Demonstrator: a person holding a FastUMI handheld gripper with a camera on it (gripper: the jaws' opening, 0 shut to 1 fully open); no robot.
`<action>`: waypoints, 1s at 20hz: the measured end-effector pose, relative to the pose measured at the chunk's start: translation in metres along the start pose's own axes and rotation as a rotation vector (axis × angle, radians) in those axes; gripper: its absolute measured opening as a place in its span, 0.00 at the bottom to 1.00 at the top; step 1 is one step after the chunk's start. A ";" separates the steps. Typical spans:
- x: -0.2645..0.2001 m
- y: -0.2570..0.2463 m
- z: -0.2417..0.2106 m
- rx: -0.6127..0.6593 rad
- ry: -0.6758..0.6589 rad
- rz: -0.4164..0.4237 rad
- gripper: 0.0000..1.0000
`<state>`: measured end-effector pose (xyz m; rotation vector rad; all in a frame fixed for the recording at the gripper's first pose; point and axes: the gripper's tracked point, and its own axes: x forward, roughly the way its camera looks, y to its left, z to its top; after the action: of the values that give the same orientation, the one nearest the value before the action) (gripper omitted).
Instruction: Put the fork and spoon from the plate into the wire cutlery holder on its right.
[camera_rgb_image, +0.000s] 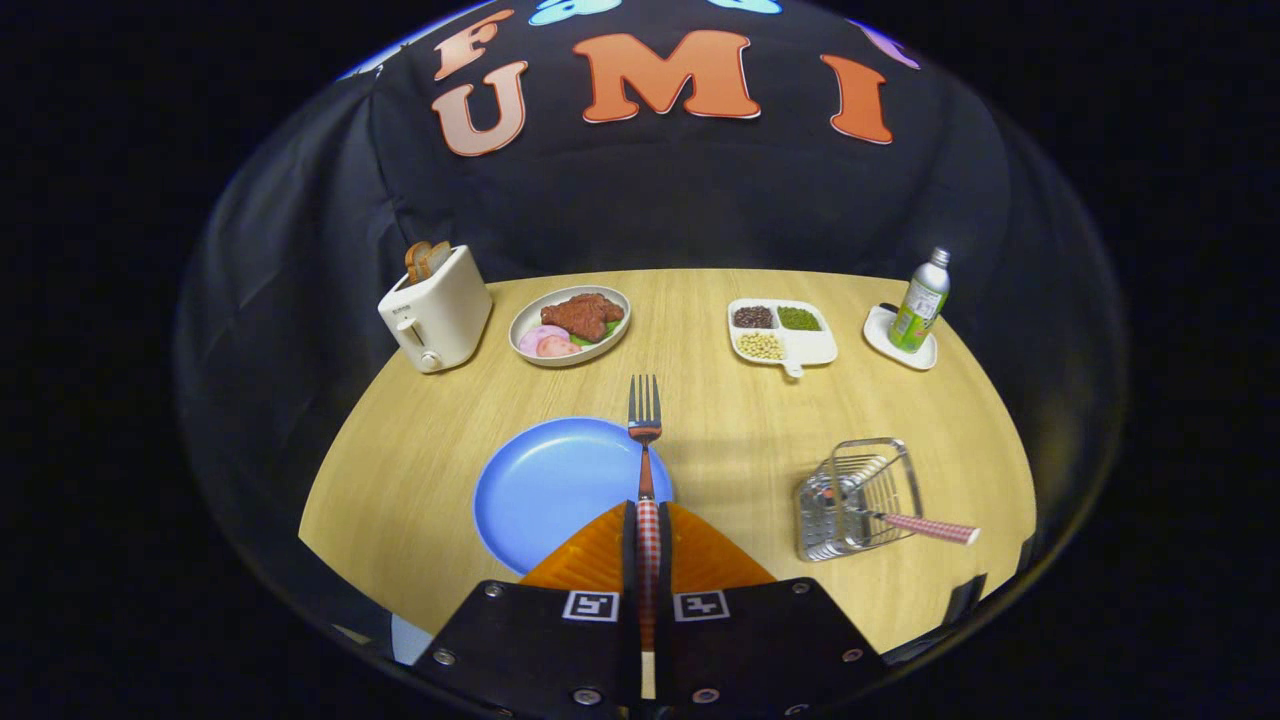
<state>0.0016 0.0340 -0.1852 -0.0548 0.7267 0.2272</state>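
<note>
My gripper (648, 520) is shut on the fork's checked handle, both fingers pressing on it. The fork (645, 420) points straight ahead from the fingers, tines forward, held above the right rim of the blue plate (545, 480). The plate lies just ahead and left of the fingers with nothing on its bare surface. To the right stands the wire cutlery holder (860, 495). A spoon (925, 527) with a checked handle rests in it, the handle leaning out over its right side.
On the wooden table (720, 400), beyond the plate, stand a white toaster (437, 310) with bread, an oval dish of food (570, 325), a divided tray of beans (780, 335) and a bottle (920, 300) on a white coaster. The table's right edge lies near the holder.
</note>
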 end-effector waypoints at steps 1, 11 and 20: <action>-0.009 -0.015 0.002 -0.017 0.018 -0.011 0.06; -0.047 -0.121 -0.003 -0.214 0.280 -0.087 0.06; -0.023 -0.137 -0.021 -0.271 0.530 -0.067 0.05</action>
<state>0.0020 -0.1068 -0.1893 -0.4088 1.2153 0.2491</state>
